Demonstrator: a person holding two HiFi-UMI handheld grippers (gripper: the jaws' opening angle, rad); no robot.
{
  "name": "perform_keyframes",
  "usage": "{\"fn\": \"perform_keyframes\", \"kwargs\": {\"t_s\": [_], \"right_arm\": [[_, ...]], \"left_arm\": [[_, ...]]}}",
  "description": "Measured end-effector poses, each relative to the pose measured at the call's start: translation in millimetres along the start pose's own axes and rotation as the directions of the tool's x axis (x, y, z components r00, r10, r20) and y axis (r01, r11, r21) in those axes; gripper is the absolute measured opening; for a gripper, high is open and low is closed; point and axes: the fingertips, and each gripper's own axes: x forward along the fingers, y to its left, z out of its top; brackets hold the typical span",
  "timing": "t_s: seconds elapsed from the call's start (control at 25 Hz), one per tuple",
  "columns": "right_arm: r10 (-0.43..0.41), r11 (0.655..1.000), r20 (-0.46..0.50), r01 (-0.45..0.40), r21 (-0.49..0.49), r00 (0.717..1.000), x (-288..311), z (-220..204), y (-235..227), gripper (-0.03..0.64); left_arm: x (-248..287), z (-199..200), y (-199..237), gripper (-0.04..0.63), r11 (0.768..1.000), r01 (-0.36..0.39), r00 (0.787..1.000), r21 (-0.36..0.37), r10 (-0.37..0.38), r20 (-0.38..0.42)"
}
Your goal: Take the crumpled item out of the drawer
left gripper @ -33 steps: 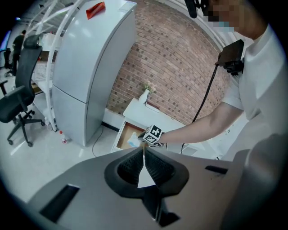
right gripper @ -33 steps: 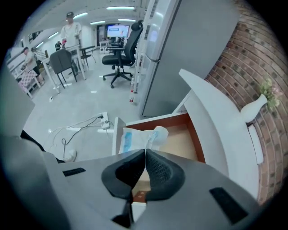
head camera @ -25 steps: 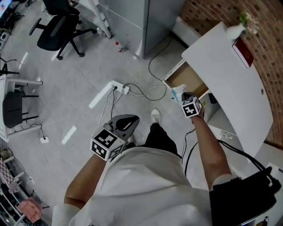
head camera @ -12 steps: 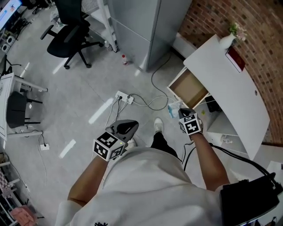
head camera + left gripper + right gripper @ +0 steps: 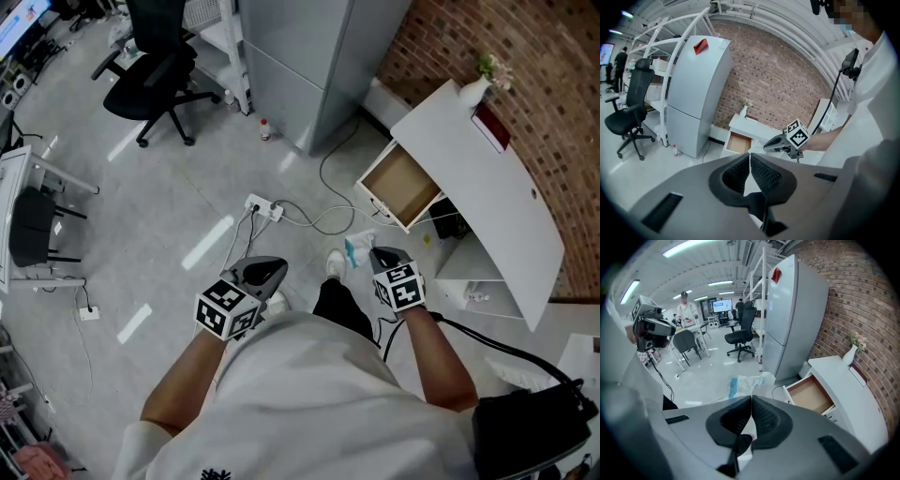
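The right gripper (image 5: 368,253) is held forward on a bent arm, its jaws closed on the crumpled item (image 5: 356,248), seemingly a plastic wrapper, outside the open drawer (image 5: 403,184). The left gripper (image 5: 277,266) is held near the body, closed and empty.

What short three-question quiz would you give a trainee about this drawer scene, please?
1. Multiple choice: what is the right tool shut on? A) a cup B) the crumpled item C) a spoon
2. True or false: the drawer is pushed shut.
3. Short answer: what does the left tool hold?

Key:
1. B. The crumpled item is pinched in the right tool, outside the drawer.
2. False. The drawer stands open and its wooden bottom shows bare.
3. Nothing. Its jaws are together with nothing between them.
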Motion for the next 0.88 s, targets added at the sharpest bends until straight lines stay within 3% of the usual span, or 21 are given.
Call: {"fn": "perform_keyframes", "kwargs": {"t_s": [0.32,0.88], "right_arm": [[0.060,0.998,0.016,-0.059,-0.038,0.998,-34.9,0.6,62.7,0.031],[0.081,0.996,0.054,-0.079,-0.045,0.995,-50.9,10.8,100.3,0.031]], "left_arm": [[-26.1,-19.0,-1.2,0.025,1.000,-0.014,1.000,-0.023,0.014,0.001],[-47.4,-34.3,0.7,0.025,1.000,-0.015,1.000,-0.011,0.015,-0.004]]}}
